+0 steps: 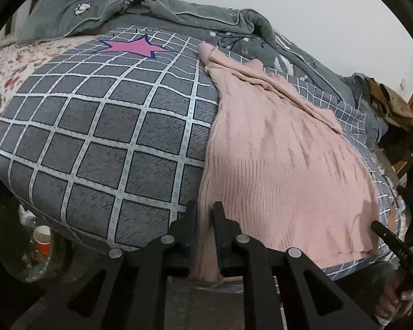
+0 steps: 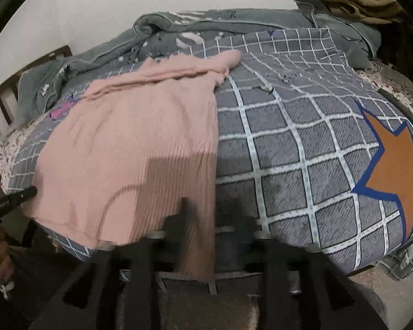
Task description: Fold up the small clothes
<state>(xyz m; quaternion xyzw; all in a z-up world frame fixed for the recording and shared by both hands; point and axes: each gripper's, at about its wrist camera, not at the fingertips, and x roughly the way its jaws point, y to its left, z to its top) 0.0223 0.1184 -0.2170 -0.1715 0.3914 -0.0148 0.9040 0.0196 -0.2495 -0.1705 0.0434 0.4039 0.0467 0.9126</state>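
Left gripper pinching pink sweater hem; right gripper blurred, seemingly half-wide astride the opposite hem corner, ready for folding.

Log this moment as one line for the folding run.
stage: gripping hem corners | left gripper: shut on pink sweater | right gripper: jaws apart, hem between | sweater: flat on checked quilt

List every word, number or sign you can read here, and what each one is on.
None can be read for certain.
White marks on the other gripper's finger: too small and blurred.
Dark script above the pink star on the checked quilt: illegible.
Marks on the grey blanket: illegible.
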